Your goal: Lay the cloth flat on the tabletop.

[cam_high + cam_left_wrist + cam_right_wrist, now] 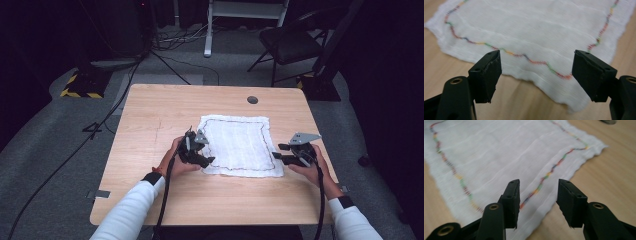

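- While both tools are hanging low over it, the wooden desk (150, 130) is carrying everything, its bare top stretching away beyond and to either side of them.
- Lying flat on the desk between the two tools is the white cloth (240, 145), spread out with a wavy line of coloured stitching (536, 61) running just inside its edge.
- At the cloth's near left corner, the left tool (201, 159) is sitting in the person's left hand (172, 160); in the left gripper view its jaws are standing wide apart, with the cloth's edge and stitched line lying beyond and between them, the pads pressing on nothing.
- Just off the cloth's near right edge, the right tool (278, 151) is resting in the right hand (312, 170); in the right gripper view its jaws are standing spread as well, though less widely, with the cloth's hem and stitching showing through the gap and nothing being pinched.
- Beyond the cloth's far edge, well apart from both tools, a small dark round disc (252, 99) is sitting in the desk top.
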`<state>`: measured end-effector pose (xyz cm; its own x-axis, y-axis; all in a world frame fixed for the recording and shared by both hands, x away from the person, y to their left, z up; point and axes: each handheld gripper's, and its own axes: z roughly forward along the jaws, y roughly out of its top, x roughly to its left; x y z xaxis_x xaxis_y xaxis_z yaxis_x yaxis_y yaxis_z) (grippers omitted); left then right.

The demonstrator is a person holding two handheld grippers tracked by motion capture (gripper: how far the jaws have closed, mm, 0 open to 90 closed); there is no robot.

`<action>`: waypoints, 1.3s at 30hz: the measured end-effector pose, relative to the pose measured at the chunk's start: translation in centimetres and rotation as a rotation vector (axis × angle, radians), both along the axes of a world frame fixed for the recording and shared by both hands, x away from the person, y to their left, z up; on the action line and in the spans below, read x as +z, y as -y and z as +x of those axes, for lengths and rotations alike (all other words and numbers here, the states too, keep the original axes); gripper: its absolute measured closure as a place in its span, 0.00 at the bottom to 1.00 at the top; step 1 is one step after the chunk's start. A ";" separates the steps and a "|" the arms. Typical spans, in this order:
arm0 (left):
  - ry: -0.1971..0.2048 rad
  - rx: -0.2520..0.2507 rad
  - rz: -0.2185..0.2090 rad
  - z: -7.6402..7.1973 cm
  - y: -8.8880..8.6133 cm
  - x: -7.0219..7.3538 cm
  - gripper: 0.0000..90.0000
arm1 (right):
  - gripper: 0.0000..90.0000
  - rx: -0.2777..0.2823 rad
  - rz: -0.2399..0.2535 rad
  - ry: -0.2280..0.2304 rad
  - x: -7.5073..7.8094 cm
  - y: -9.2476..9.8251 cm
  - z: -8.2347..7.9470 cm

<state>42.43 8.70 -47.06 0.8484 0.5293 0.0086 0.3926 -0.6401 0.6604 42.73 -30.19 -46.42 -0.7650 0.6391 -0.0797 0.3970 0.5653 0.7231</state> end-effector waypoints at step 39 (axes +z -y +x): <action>-0.025 -0.057 -0.021 -5.4 -3.6 -0.6 0.69 | 0.59 0.058 -0.050 -0.106 -1.9 0.7 -6.6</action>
